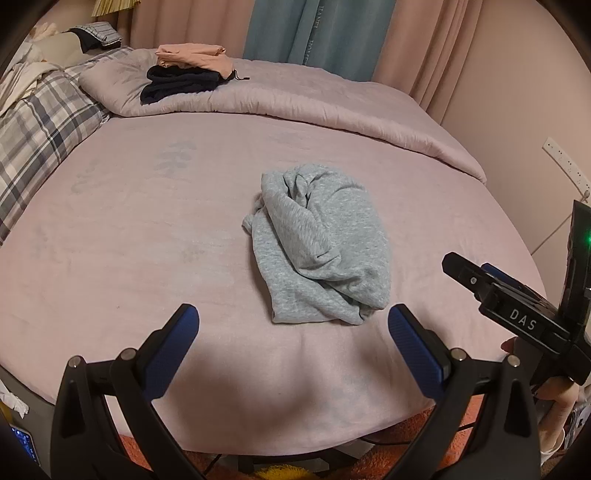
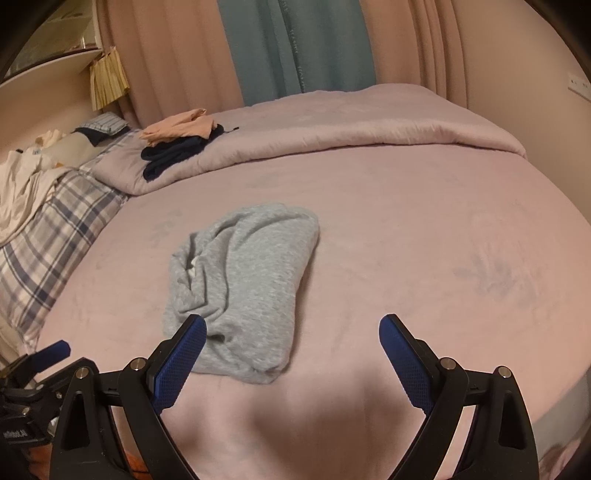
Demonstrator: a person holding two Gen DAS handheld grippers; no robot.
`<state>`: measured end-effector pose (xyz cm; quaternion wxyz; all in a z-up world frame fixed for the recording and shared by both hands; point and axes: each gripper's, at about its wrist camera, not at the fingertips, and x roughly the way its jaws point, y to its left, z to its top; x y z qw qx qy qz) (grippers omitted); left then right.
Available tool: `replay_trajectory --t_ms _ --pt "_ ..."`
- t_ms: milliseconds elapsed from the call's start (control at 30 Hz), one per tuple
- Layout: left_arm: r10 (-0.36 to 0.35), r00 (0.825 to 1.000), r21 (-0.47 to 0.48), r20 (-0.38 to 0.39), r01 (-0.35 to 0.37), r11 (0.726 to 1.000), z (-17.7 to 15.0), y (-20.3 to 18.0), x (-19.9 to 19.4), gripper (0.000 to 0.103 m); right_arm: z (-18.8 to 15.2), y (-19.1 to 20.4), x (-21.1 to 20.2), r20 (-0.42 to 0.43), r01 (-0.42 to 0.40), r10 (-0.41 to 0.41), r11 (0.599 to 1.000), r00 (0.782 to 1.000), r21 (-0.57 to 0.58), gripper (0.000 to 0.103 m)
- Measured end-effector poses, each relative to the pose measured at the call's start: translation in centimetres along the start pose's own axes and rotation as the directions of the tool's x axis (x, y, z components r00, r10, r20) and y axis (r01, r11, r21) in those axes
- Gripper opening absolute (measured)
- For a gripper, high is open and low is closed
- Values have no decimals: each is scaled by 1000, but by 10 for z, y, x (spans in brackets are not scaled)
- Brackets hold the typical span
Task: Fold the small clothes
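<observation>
A crumpled grey garment [image 1: 319,245] lies bunched on the pink bed sheet [image 1: 147,236], near the front edge. It also shows in the right wrist view [image 2: 240,284]. My left gripper [image 1: 293,319] is open and empty, hovering just short of the garment's near edge. My right gripper [image 2: 291,328] is open and empty, its left finger over the garment's near corner. The right gripper also shows at the right edge of the left wrist view [image 1: 476,275]. The left gripper's blue fingertip [image 2: 55,349] shows at the lower left of the right wrist view.
A folded peach garment [image 1: 190,55] sits on a folded dark garment [image 1: 177,83] on the rolled pink duvet [image 1: 332,103] at the back. Plaid pillows [image 1: 40,122] lie at the left. Curtains [image 1: 317,29] hang behind. An orange rug [image 1: 388,454] lies below the bed edge.
</observation>
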<state>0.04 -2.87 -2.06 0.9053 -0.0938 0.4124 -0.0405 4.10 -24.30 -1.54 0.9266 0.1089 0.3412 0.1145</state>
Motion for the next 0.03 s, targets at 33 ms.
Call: replay_trajectory --t_ms 33 --pt "-1 1000 -1 1 1 1000 0 0 0 102 0 -1 0 0 0 0 1000 1000 2 94"
